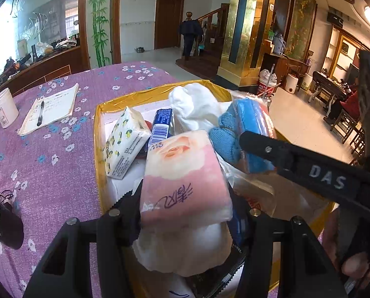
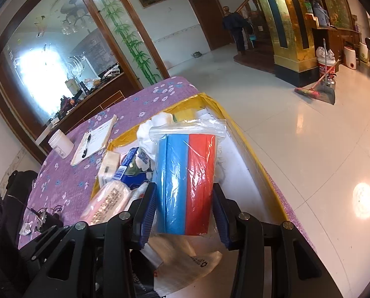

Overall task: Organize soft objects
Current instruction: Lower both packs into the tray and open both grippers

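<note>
We've got both tools loaded: our left gripper (image 1: 185,213) is clamped on the pink rose-printed soft tissue pack (image 1: 185,173), and our right gripper (image 2: 185,211) pinches the clear zip bag of blue and red sponges (image 2: 185,178), held above the yellow-rimmed white tray (image 1: 98,149). At ten o'clock of the pink pack sits the lemon-print tissue pack (image 1: 125,141); at twelve, white cloth (image 1: 195,106). It's a jumbled heap, so we judge sorting barely begun.
</note>
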The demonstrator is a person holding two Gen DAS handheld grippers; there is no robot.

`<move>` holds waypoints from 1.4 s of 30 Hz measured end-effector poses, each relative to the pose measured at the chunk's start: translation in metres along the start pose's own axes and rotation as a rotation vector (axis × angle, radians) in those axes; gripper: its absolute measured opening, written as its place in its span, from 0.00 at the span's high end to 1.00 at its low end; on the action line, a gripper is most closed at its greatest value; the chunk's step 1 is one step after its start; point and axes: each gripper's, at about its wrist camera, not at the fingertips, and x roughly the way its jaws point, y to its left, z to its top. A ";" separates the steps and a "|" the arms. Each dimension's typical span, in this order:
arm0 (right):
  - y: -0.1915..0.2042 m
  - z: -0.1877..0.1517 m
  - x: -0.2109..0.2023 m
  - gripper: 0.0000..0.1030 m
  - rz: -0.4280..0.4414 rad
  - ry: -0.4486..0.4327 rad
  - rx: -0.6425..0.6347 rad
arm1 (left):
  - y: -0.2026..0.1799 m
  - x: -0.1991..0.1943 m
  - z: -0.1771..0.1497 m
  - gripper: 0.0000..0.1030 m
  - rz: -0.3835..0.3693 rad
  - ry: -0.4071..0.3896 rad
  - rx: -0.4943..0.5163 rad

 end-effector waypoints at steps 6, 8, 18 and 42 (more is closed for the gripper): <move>-0.005 -0.005 0.003 0.55 0.005 0.000 0.006 | -0.003 -0.001 -0.001 0.47 0.012 -0.017 0.016; -0.005 -0.005 0.002 0.55 0.005 -0.005 -0.001 | -0.006 -0.002 -0.002 0.47 0.021 -0.025 0.028; 0.007 -0.014 0.005 0.55 -0.049 -0.005 -0.083 | -0.014 -0.007 -0.008 0.47 0.072 -0.071 0.086; 0.008 -0.016 0.006 0.53 -0.072 -0.009 -0.089 | -0.026 -0.015 -0.015 0.30 0.126 -0.128 0.156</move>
